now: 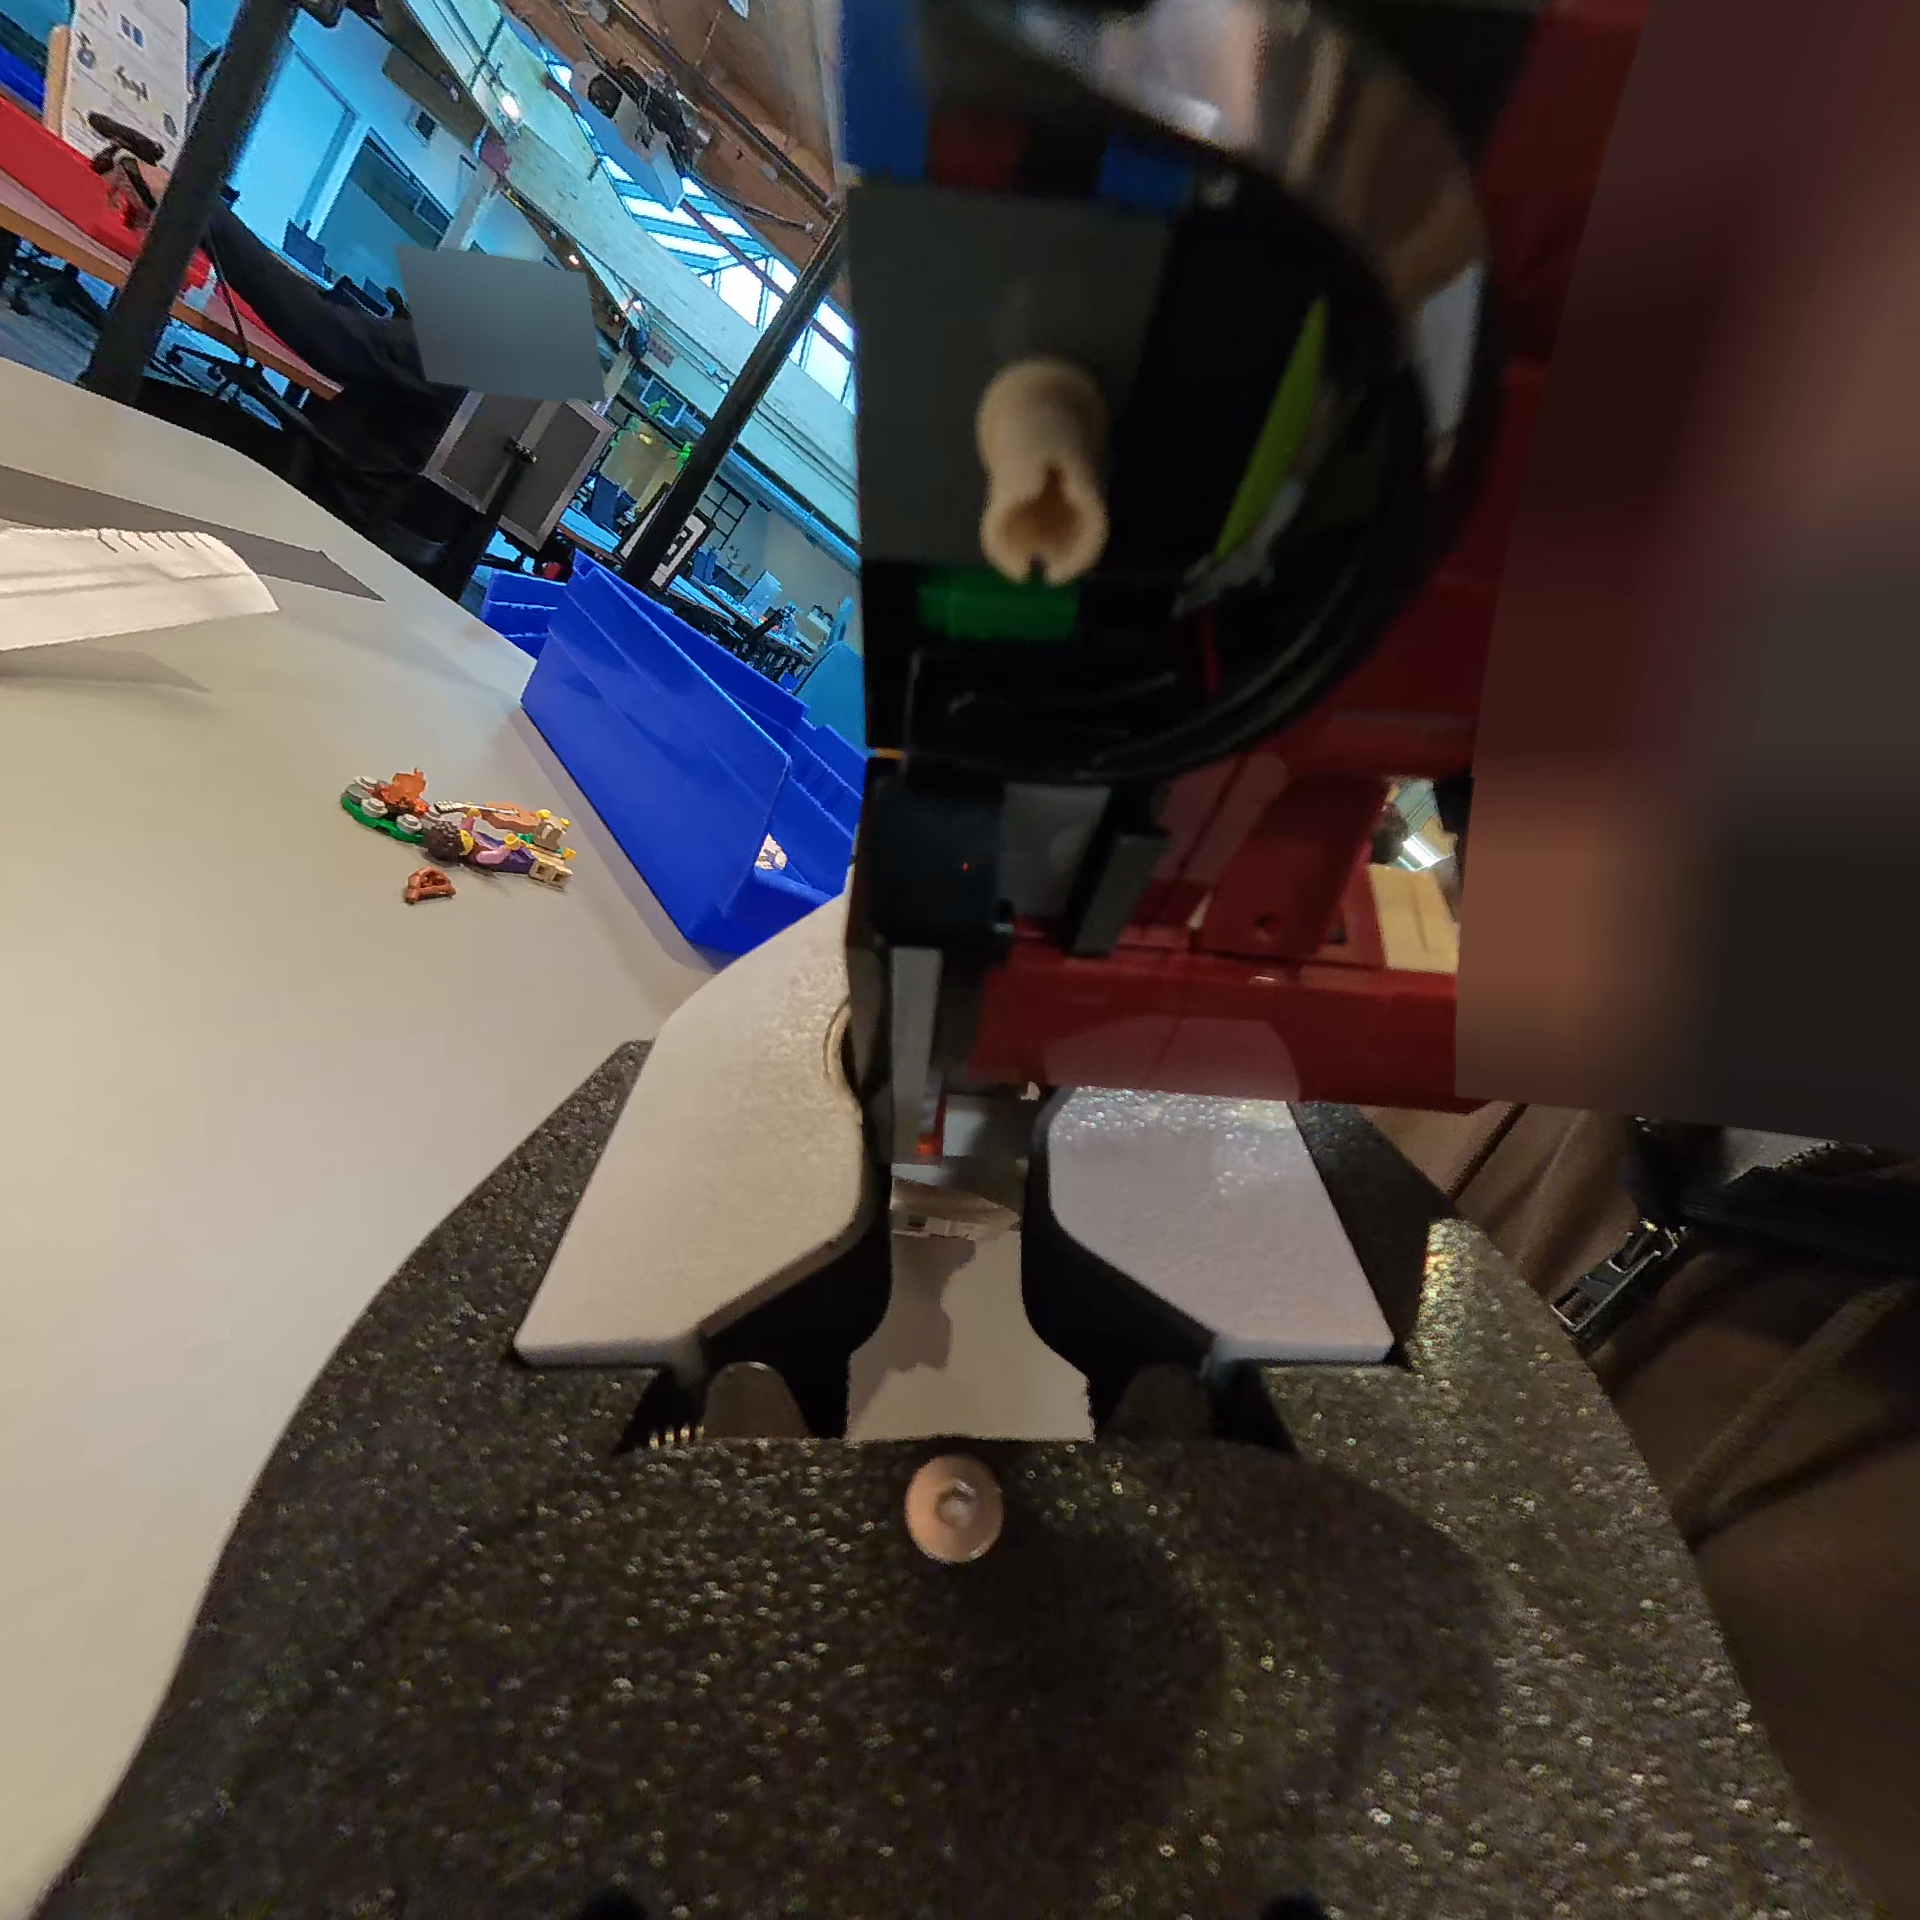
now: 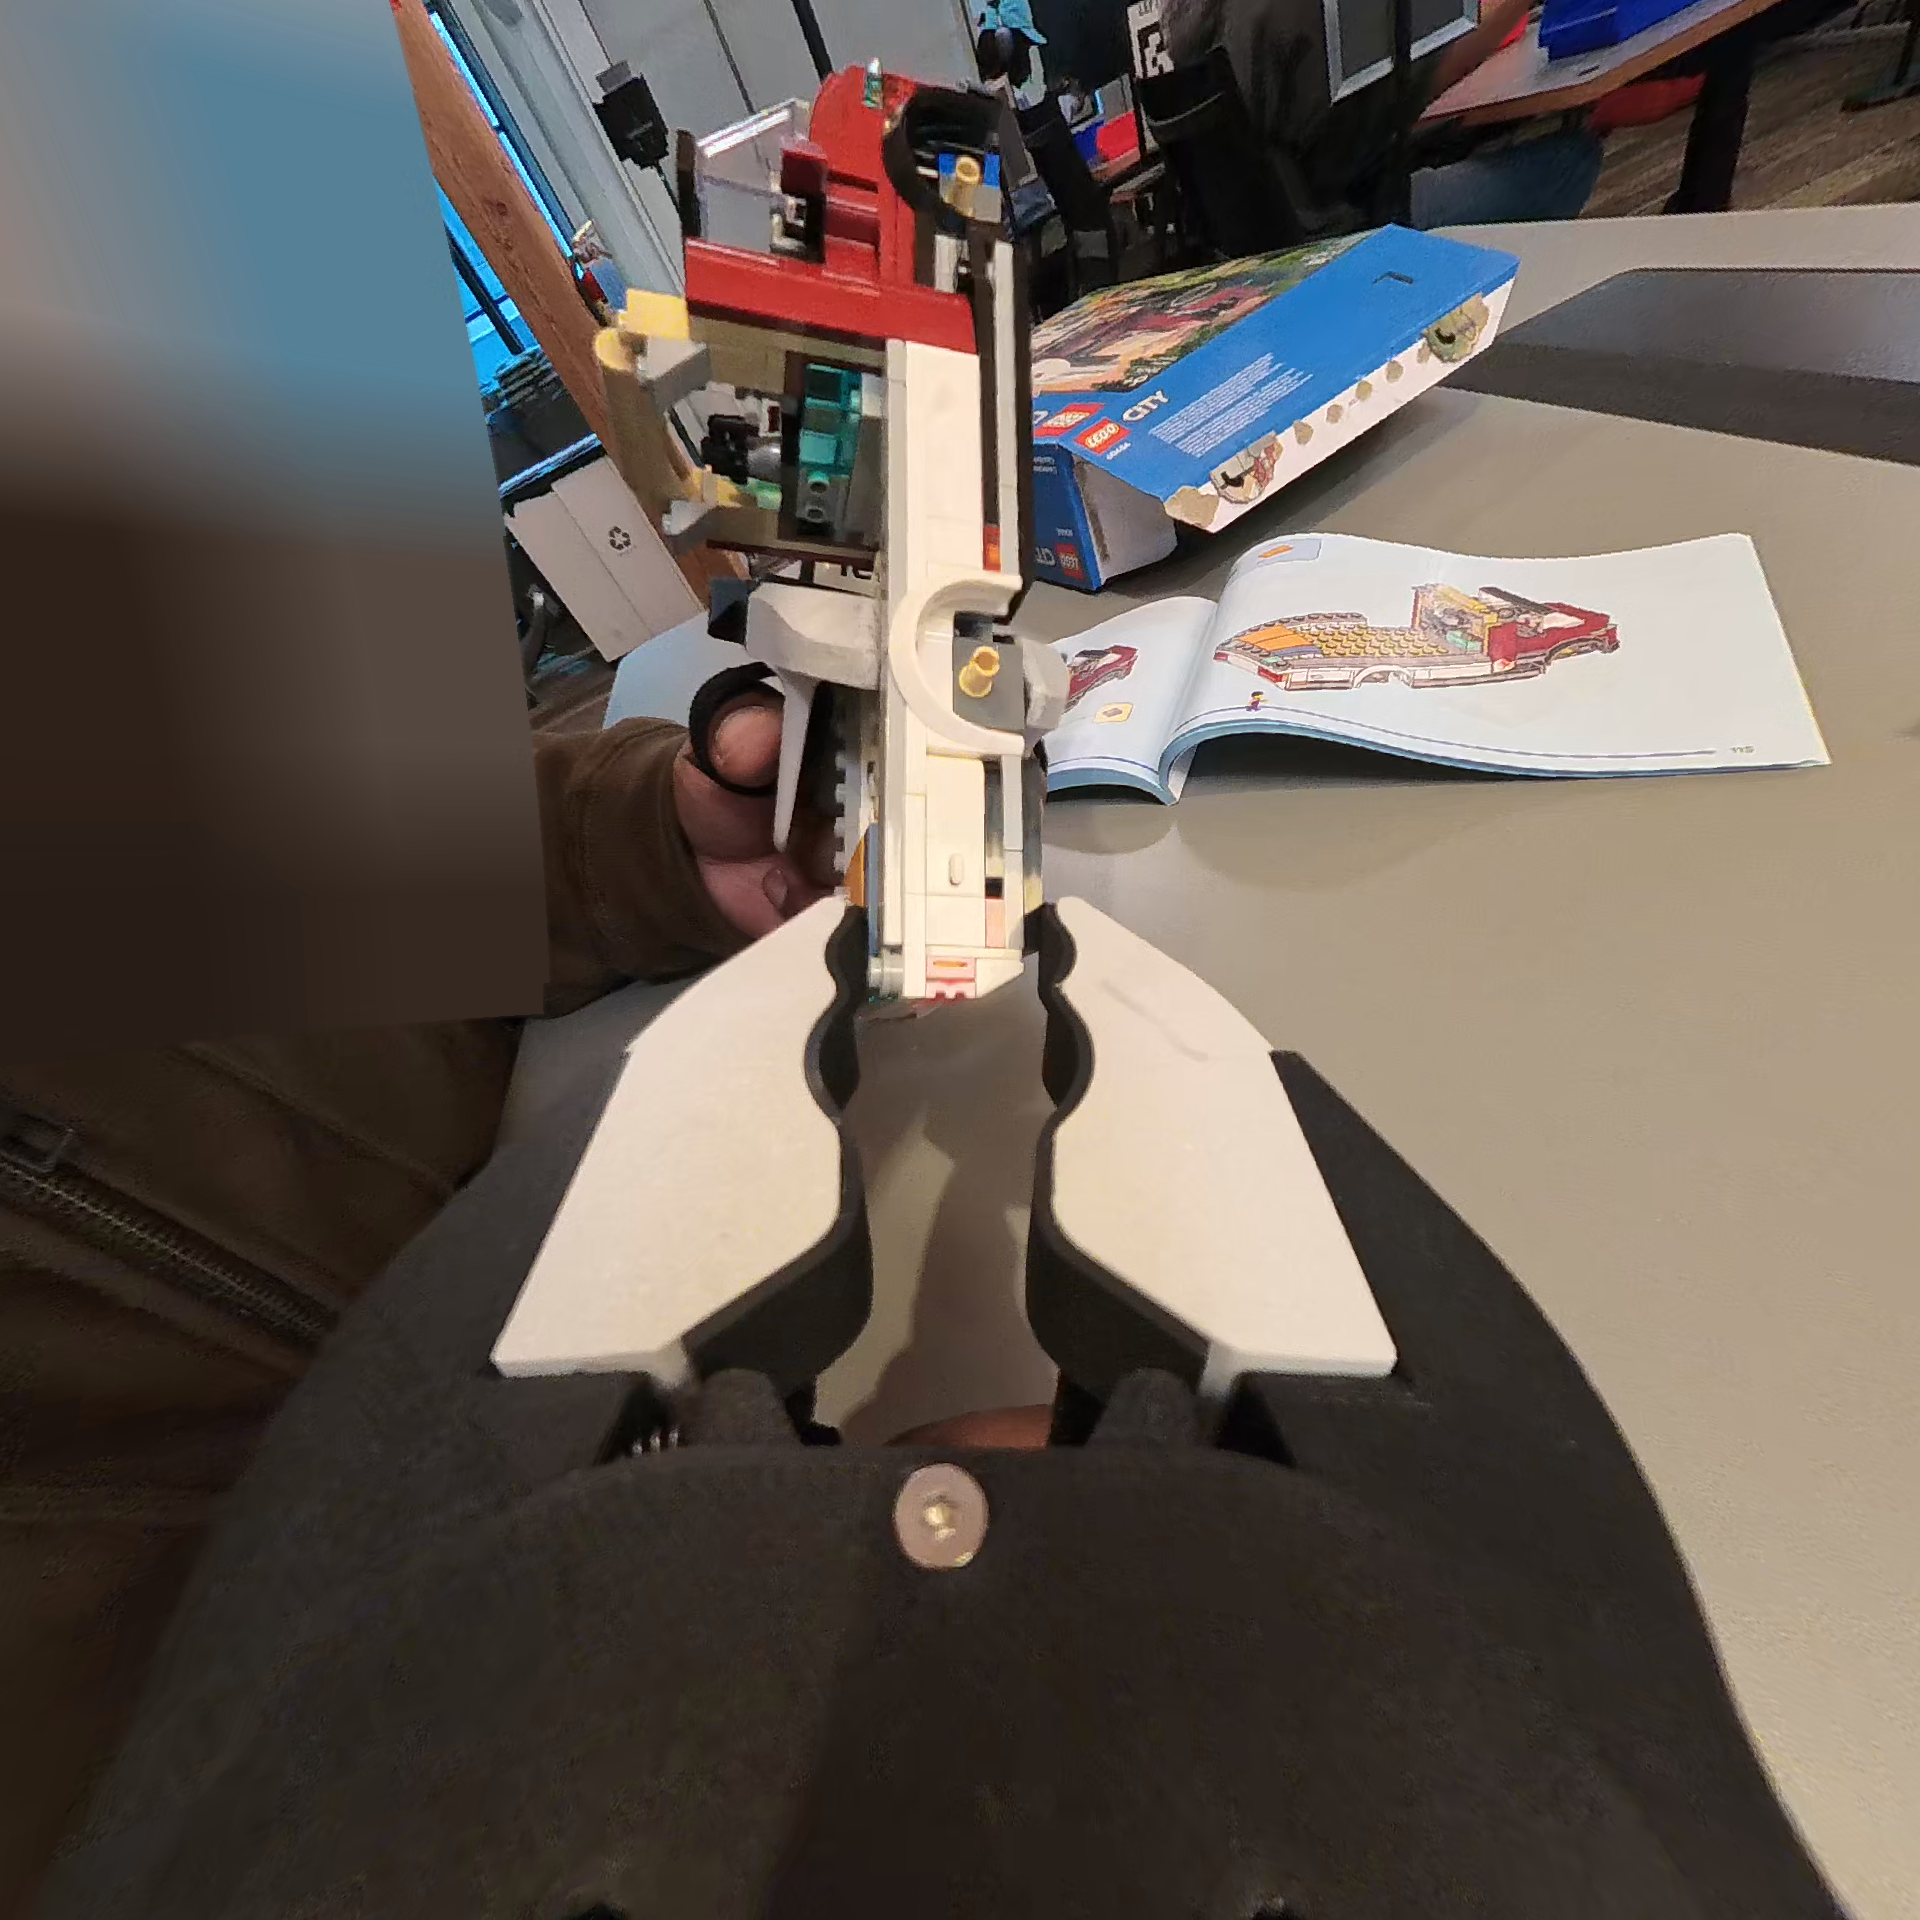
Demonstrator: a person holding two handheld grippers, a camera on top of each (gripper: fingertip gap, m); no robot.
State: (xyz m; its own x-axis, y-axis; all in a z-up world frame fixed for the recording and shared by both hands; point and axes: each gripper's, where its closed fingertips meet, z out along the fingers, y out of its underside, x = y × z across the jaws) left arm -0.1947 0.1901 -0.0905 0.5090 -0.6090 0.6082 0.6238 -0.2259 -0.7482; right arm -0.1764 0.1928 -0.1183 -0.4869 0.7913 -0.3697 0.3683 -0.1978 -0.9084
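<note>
Standing on end, the brick-built camper truck (image 2: pixel 935 582) runs lengthwise away from the right claw (image 2: pixel 940 961), which clamps its white tail; the left claw (image 1: pixel 940 1153) grips its middle, above the table (image 2: pixel 1455 1039).

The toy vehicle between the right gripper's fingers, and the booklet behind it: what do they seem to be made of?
Toy vehicle: apparently hard moulded plastic bricks, smooth and slightly glossy, with visible seams and studs. Booklet: thin printed paper, probably matte; its open pages curve at the fold.
</note>
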